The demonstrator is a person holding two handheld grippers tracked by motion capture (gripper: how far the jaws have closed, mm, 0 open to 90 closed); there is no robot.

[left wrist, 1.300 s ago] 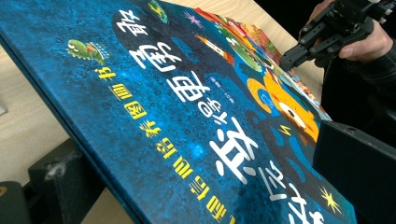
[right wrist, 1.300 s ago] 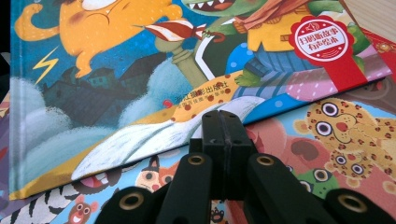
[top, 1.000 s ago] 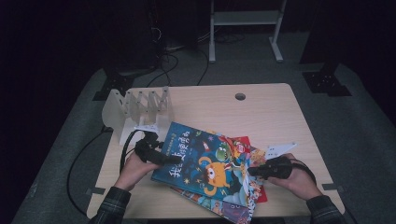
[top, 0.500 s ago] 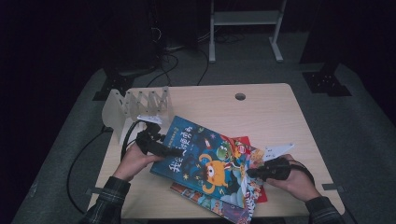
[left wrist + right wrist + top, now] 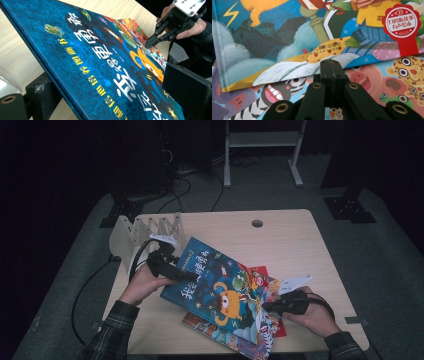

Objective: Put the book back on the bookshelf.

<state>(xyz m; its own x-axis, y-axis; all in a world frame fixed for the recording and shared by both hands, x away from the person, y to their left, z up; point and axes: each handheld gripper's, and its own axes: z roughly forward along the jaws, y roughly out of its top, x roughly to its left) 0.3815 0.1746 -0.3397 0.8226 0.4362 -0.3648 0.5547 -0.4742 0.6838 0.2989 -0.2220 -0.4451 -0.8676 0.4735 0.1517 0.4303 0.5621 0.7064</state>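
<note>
A blue picture book with an orange monster on its cover is tilted, its left side raised off the wooden table. My left gripper is shut on the book's left edge; in the left gripper view the cover runs between the two jaws of this gripper. My right gripper is shut, its tips touching the blue book's right edge, over a second book with cartoon animals. The left gripper view shows the right gripper farther off.
The animal book and a red one lie under the blue book near the front edge. A white slotted book rack stands at the back left. A cable hole sits in the far tabletop.
My left gripper has lifted the blue book's left edge and carried it back and left, toward the rack. The right gripper has barely moved.
</note>
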